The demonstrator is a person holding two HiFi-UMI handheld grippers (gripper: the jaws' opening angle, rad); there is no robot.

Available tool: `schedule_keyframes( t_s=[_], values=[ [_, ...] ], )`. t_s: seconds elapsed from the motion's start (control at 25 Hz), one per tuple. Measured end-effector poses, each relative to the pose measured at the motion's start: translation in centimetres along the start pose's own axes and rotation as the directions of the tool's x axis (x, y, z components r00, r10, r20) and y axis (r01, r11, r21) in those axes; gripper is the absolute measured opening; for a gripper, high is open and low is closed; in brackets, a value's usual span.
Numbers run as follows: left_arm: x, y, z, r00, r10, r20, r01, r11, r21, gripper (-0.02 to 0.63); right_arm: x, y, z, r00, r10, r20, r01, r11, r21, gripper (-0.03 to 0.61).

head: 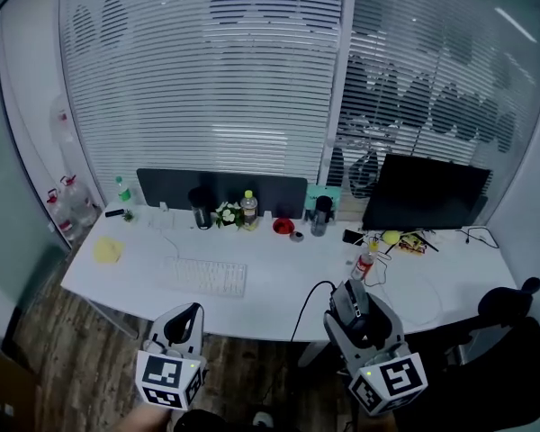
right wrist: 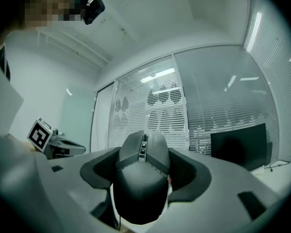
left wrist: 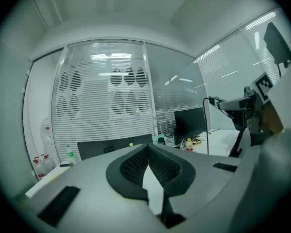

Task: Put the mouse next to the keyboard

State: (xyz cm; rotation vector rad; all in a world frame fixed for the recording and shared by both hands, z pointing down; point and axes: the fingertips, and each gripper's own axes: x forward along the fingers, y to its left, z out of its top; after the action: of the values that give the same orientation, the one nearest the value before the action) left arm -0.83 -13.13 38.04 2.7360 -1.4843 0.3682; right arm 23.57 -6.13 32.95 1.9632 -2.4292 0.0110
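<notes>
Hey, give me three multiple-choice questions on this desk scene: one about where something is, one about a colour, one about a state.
1. Where on the long white desk does the flat white computer keyboard lie?
A) its left half
B) its right end
C) its far back edge

2. What colour is the corded computer mouse?
A) white
B) black
C) red

3. What state is the right gripper in?
A) open and empty
B) shut on the mouse
C) out of view

Answers: 1 A, the head view shows it left of the desk's middle. 2 B, its shell is dark in the right gripper view. 3 B, the fingers press on the mouse's sides.
</notes>
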Motion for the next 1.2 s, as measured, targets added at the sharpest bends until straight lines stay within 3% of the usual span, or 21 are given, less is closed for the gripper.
schedule_keyframes(
  t_s=[0.28,0.68,1.0,1.2],
  values=[
    [2.6,3.4,-0.4,0.999,-0.027,0.018,0.027,1.000,-0.013,0.028,3.6,1.6,-0.4,1.000,-0.008,-0.009,0.008,1.000,-0.022,0.299],
    [6.4,10.4,0.2,0.990,-0.130,0.063,0.130,0.992,-0.002,0.028,10.0,6.8,0.8,0.998,-0.065,-0.010,0.063,0.993,-0.100,0.299],
    [9.2,15.4,-1.0,0.977,-0.207,0.055,0.208,0.978,-0.013,0.028,14.5,9.9,0.0,0.991,-0.128,-0.031,0.124,0.987,-0.101,0.299],
    [9.8,18.0,-1.5,0.977,-0.196,0.079,0.199,0.979,-0.030,0.028,17.0,11.4,-0.8,0.990,-0.137,-0.042,0.132,0.986,-0.104,0.299]
  ],
)
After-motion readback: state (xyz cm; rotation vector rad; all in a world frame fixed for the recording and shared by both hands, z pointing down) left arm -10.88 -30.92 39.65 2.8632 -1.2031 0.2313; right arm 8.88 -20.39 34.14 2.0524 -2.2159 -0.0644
